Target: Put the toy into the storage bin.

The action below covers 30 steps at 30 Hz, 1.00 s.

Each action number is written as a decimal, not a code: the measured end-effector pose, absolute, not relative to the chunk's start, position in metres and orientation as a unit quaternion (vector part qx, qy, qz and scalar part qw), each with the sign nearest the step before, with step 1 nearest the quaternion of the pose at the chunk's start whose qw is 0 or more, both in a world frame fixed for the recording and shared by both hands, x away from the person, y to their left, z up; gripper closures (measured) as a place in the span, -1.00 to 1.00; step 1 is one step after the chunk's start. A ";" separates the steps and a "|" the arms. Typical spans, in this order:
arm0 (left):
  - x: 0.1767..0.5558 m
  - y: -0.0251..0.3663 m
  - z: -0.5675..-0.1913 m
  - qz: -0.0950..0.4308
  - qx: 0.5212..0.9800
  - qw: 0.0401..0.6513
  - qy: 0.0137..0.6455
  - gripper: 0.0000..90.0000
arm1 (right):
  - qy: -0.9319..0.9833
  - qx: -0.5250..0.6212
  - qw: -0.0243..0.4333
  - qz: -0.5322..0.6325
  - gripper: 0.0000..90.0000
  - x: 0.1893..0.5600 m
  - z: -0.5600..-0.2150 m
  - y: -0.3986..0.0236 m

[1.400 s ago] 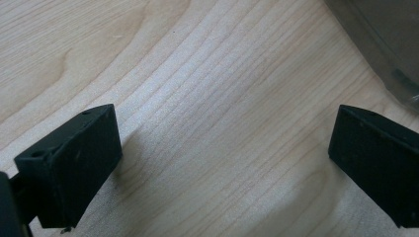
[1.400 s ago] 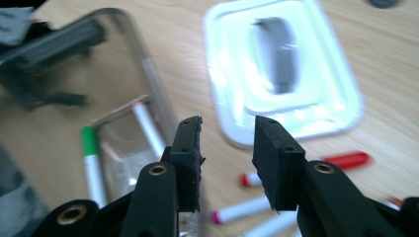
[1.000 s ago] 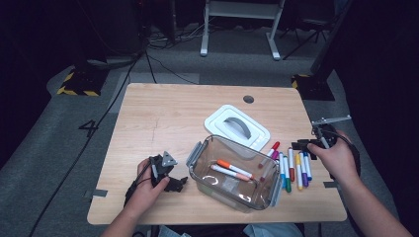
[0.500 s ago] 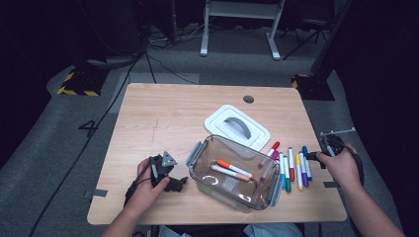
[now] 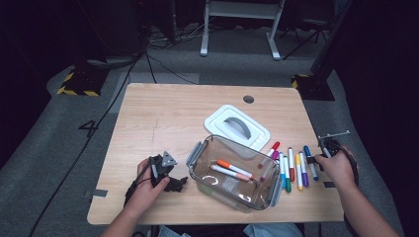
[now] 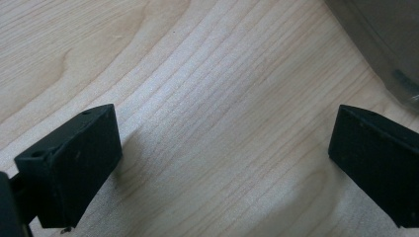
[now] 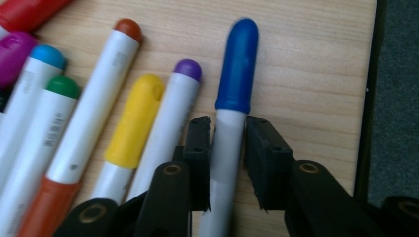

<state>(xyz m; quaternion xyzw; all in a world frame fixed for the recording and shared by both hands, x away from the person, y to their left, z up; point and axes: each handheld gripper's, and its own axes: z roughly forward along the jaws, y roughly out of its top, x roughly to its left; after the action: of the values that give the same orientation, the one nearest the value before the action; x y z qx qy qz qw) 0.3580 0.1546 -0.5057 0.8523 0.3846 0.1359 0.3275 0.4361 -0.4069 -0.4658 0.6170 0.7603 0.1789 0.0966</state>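
Your right gripper [image 7: 227,153] has just been closing its jaws, and they now pinch the white barrel of the blue marker [image 7: 236,84], which lies on the table [image 5: 173,113] at the right end of the marker row [image 5: 289,168], right of centre in the high view. Your left gripper [image 6: 222,168] rests with its jaws spread wide over bare wood at lower left, beside the clear container [image 5: 197,157].

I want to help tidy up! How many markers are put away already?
Two markers lie in the clear box. The right tongs have just been closing around the blue marker on the table. About seven more wait beside the box, and the lid is off.
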 end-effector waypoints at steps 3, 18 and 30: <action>0.358 0.155 -0.506 0.136 0.852 0.328 0.385 -1.00 | 0.757 0.621 0.104 0.175 0.70 0.437 -0.466 -0.410; 0.358 0.155 -0.506 0.136 0.852 0.327 0.385 -0.99 | 0.749 0.608 0.098 0.245 0.71 0.434 -0.425 -0.407; 0.358 0.155 -0.506 0.136 0.853 0.327 0.384 -1.00 | 0.783 0.528 0.114 0.308 0.71 0.427 -0.359 -0.364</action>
<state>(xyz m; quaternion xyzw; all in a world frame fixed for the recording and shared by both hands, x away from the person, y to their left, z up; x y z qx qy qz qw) 0.3581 0.1546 -0.5057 0.8525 0.3842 0.1359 0.3273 0.4268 -0.3636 -0.3594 0.5281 0.7830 0.3083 0.1137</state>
